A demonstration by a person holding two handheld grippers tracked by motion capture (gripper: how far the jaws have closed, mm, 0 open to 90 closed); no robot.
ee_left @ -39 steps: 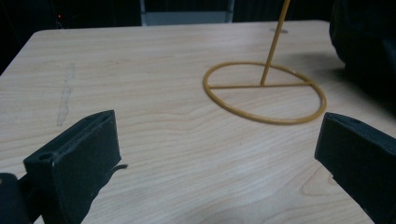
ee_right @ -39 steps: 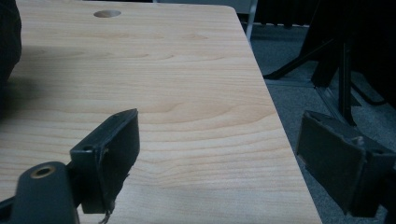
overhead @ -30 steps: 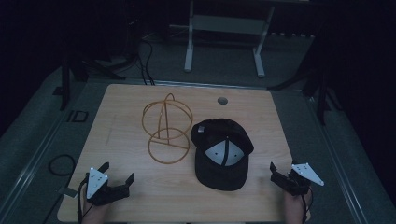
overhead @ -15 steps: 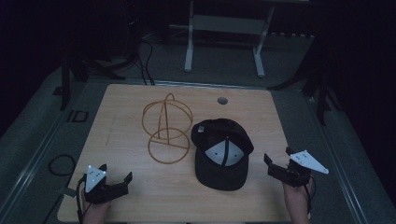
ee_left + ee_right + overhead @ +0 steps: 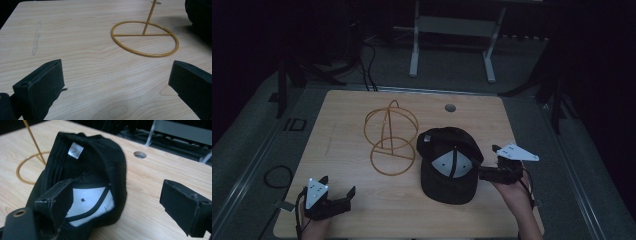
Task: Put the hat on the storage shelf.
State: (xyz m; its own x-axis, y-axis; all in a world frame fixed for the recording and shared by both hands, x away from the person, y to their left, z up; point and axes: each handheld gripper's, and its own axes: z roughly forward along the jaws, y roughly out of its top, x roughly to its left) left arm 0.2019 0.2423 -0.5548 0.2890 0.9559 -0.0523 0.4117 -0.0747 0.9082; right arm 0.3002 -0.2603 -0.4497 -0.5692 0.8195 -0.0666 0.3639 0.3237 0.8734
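A black cap lies upside down right of the table's middle, its pale lining and white label facing up. A gold wire stand with a ring base stands left of it. My right gripper is open at the cap's right side. In the right gripper view one jaw hangs over the cap's inside and the other over bare wood, with the cap's side wall between them. My left gripper sits open near the front left corner, nothing between its jaws, pointing toward the ring.
The wooden table has a round cable hole at the back, also seen in the right gripper view. A metal frame stands on the floor beyond. A cable loop lies left of the table.
My right gripper has moved left from the table's right edge to the cap's side, with one jaw now over the cap. The left gripper has barely shifted.
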